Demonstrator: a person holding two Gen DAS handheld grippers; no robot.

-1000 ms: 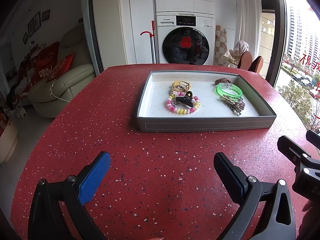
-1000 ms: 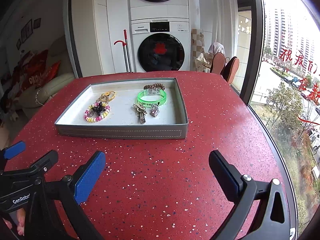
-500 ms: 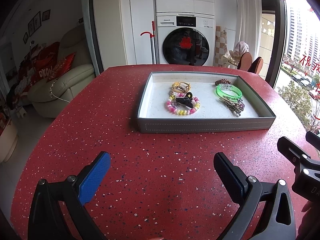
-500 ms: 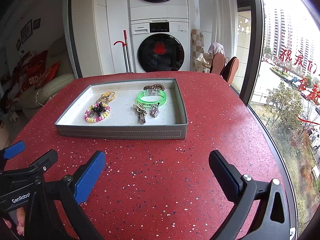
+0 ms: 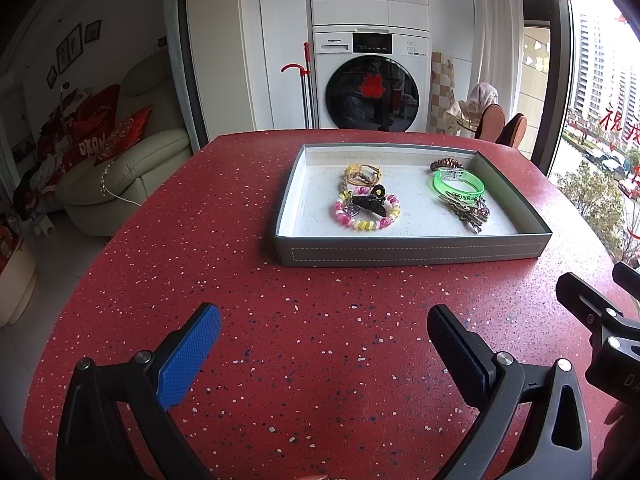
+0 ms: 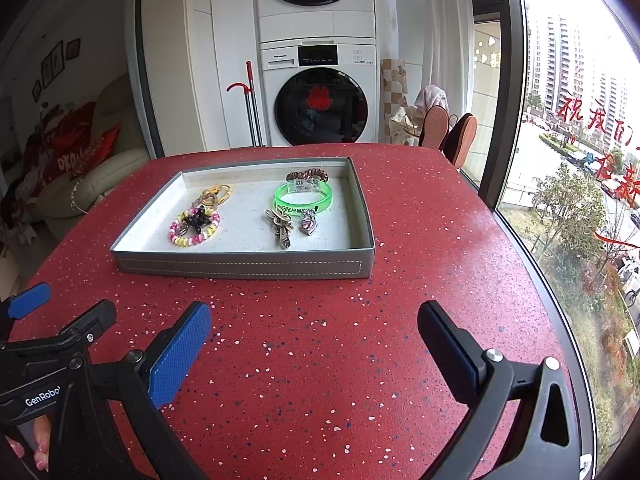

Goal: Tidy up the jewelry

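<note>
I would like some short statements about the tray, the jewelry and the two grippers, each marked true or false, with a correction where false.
1. The green bracelet lies inside the grey tray. True.
2. The left gripper is shut on a hair clip. False: it is open and holds nothing, above the red table.
3. The black claw clip lies on the pink and yellow coil bracelet. True.
4. The tray is divided into several compartments. False: it is one open space.
5. The right gripper is inside the tray. False: it is open, in front of the tray.
</note>
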